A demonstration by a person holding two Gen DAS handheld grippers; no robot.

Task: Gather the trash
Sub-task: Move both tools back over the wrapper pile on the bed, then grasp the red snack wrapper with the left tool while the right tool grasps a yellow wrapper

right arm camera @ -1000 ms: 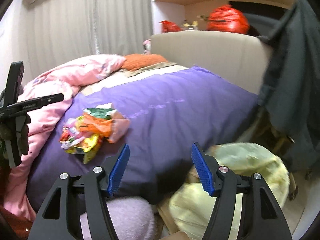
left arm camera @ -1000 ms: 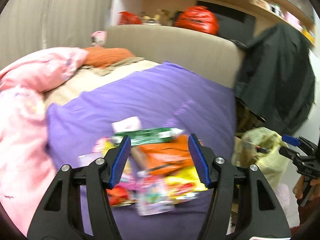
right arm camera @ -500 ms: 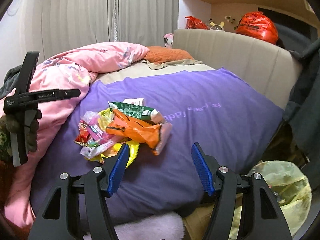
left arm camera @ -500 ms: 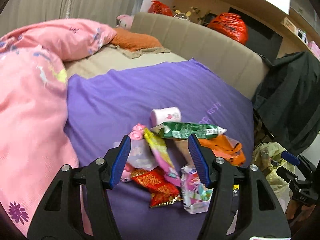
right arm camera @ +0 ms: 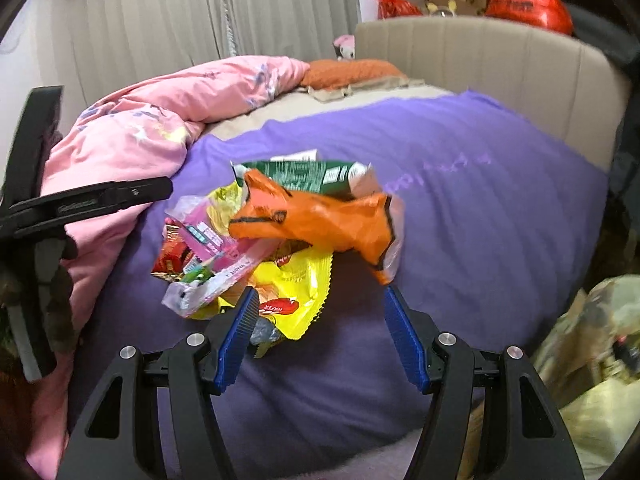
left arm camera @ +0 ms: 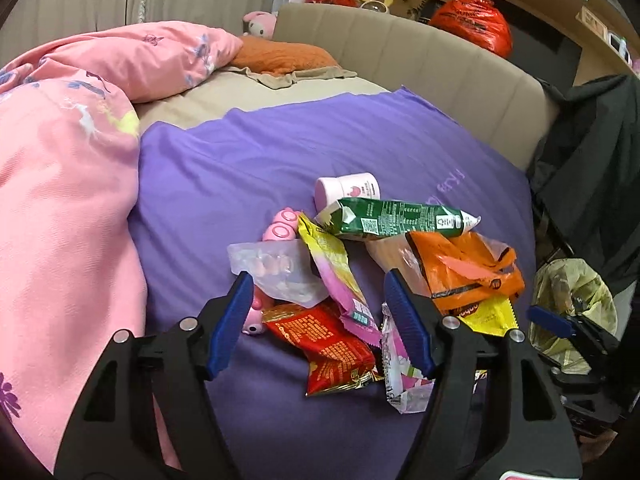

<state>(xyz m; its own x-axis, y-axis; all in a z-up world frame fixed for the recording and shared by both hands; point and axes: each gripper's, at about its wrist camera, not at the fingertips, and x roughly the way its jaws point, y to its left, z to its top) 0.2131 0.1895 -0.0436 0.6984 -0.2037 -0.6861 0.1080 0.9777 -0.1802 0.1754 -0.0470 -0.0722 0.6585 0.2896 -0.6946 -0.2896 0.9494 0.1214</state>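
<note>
A pile of trash lies on the purple blanket point(left arm camera: 280, 152): a green carton point(left arm camera: 396, 220), an orange bag point(left arm camera: 468, 272), a red wrapper point(left arm camera: 332, 348), a pink-and-yellow wrapper point(left arm camera: 336, 276), a yellow wrapper point(left arm camera: 488, 316) and a clear bag point(left arm camera: 276, 276). My left gripper point(left arm camera: 320, 320) hovers over the pile's near side, jaws opening, the pads touching nothing. From the other side my right gripper point(right arm camera: 320, 328) stands open just short of the yellow wrapper point(right arm camera: 296, 280), below the orange bag point(right arm camera: 320, 216). Each gripper shows in the other's view: right gripper point(left arm camera: 552, 322), left gripper point(right arm camera: 156, 190).
A white-and-pink jar point(left arm camera: 348, 190) and a pink toy point(left arm camera: 280, 232) lie at the pile's far edge. A pink duvet point(left arm camera: 68, 168) is heaped to the left. Off the bed's right edge stands a yellowish trash bag point(left arm camera: 572, 304), with dark clothing point(left arm camera: 592, 152) hanging behind it.
Both grippers have sunk closer to the pile. The right view has swung left from the trash bag onto the wrappers. The left jaws stand a little wider.
</note>
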